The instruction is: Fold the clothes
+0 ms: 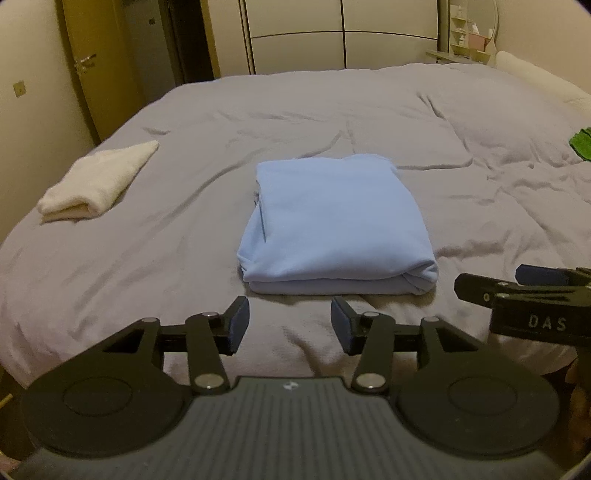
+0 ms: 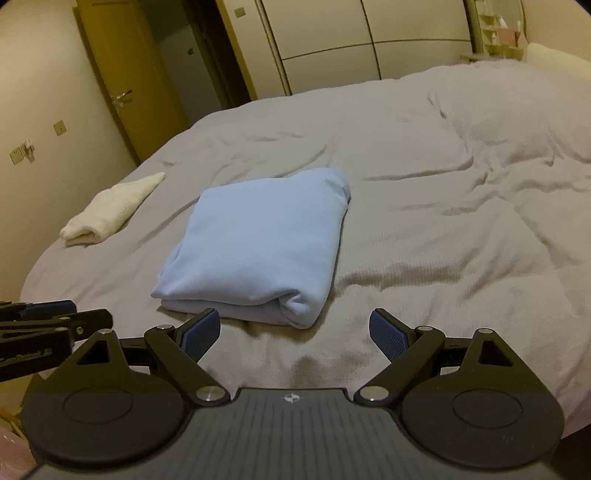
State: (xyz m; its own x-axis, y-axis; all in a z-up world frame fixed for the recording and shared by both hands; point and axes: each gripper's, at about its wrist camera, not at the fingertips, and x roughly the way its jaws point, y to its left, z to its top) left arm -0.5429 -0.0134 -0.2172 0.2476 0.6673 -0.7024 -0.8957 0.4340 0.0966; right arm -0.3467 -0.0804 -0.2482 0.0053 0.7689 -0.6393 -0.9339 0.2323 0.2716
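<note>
A light blue garment lies folded into a thick square packet on the grey bedspread. My left gripper hovers just short of the packet's near edge, jaws partly apart with only bedspread between the blue pads. My right gripper stands wide open near the packet's near right corner, nothing between its pads. Each gripper shows in the other's view: the right gripper at the right edge, the left gripper at the left edge.
A folded cream towel lies near the bed's left edge. Something green shows at the far right of the bed. A wooden door and white wardrobe stand beyond the bed.
</note>
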